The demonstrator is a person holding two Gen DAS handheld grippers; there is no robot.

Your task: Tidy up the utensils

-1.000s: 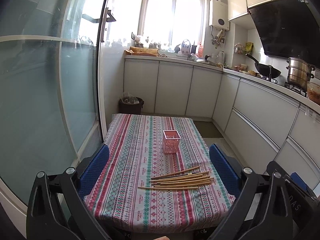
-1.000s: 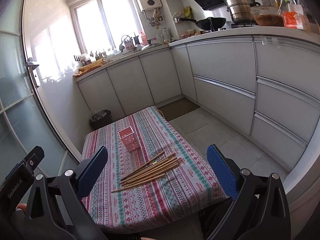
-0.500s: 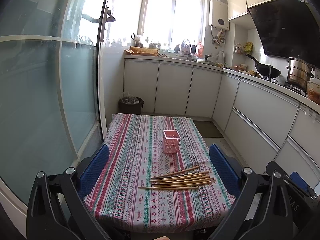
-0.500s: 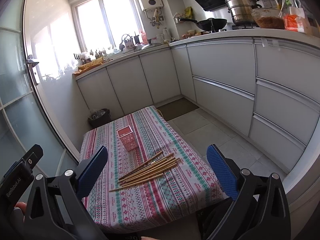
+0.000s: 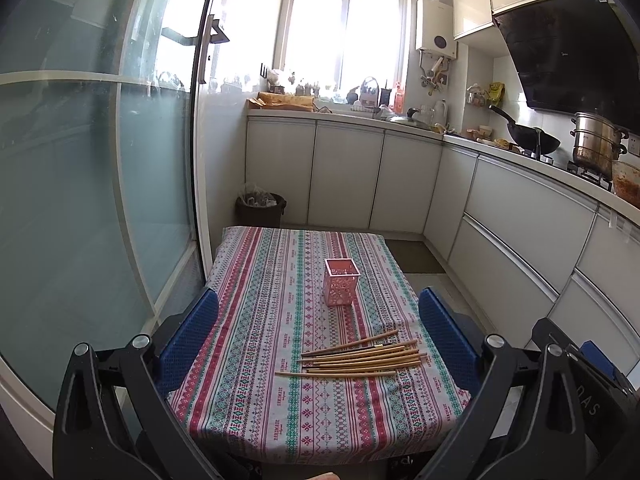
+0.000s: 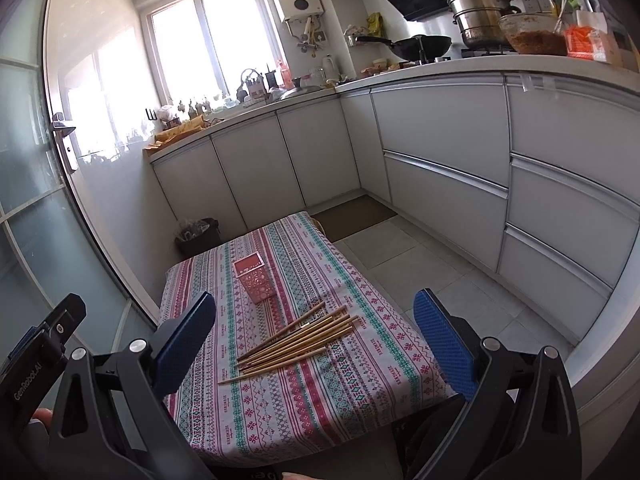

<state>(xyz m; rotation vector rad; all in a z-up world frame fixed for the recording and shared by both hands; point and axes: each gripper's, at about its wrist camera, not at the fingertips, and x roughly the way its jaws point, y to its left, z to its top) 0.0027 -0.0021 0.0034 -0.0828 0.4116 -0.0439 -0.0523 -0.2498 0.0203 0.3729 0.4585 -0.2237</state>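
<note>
Several wooden chopsticks (image 5: 360, 360) lie in a loose bundle on a striped tablecloth (image 5: 256, 320), near its front right. A pink perforated square holder (image 5: 341, 287) stands upright and empty behind them. My left gripper (image 5: 318, 344) is open and empty, held back above the table's front edge. My right gripper (image 6: 316, 340) is open and empty too, held high over the near side; the chopsticks (image 6: 296, 340) and the holder (image 6: 256, 280) show between its blue pads.
A low table with the cloth (image 6: 360, 360) stands in a narrow kitchen. A glass sliding door (image 5: 100, 200) is on the left, white cabinets (image 5: 520, 260) on the right and back. A dark bin (image 5: 261, 210) sits behind the table.
The right gripper has drifted a little right and forward, so the table sits lower and more to the left in its view. The left gripper has barely moved.
</note>
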